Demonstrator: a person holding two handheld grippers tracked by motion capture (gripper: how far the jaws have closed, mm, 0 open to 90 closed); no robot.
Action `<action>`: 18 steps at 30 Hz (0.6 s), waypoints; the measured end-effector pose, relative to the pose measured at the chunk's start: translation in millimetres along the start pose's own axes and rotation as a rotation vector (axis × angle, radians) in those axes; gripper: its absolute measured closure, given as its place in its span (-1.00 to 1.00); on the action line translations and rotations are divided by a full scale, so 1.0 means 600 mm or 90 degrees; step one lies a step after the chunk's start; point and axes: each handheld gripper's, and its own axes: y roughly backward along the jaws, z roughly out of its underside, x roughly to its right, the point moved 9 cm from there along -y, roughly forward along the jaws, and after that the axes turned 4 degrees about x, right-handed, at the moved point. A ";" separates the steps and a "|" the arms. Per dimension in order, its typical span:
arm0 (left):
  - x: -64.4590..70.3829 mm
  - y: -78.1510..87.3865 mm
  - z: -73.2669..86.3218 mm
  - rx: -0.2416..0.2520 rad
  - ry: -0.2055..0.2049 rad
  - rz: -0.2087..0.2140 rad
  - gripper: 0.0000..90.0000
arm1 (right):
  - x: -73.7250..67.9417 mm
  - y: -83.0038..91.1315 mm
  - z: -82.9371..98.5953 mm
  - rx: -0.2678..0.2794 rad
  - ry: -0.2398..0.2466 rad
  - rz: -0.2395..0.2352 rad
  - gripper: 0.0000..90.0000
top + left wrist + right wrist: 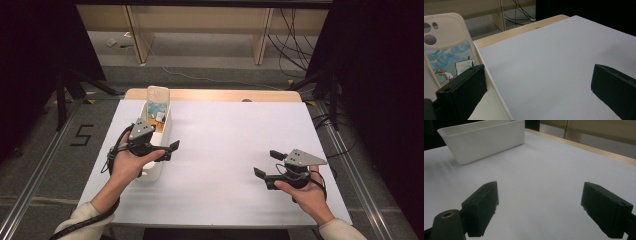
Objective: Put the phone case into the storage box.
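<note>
Cream painted phone case [158,100] stands upright in white bin [159,170]

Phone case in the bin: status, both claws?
Left claw open, over the white bin. Right claw open, empty, above bare table. Phone case upright in bin, not gripped. Nothing in the way.

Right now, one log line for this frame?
left gripper: open, over white bin | right gripper: open, over bare table | phone case: upright in bin
</note>
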 end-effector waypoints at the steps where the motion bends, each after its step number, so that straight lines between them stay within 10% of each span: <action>1: 0.001 0.001 0.000 0.004 0.001 0.001 -1.00 | 0.000 0.000 0.000 -0.001 0.000 0.000 -0.66; 18: 0.027 0.020 0.021 -0.002 -0.012 0.027 -1.00 | 0.004 0.002 -0.001 0.000 -0.001 0.005 -0.66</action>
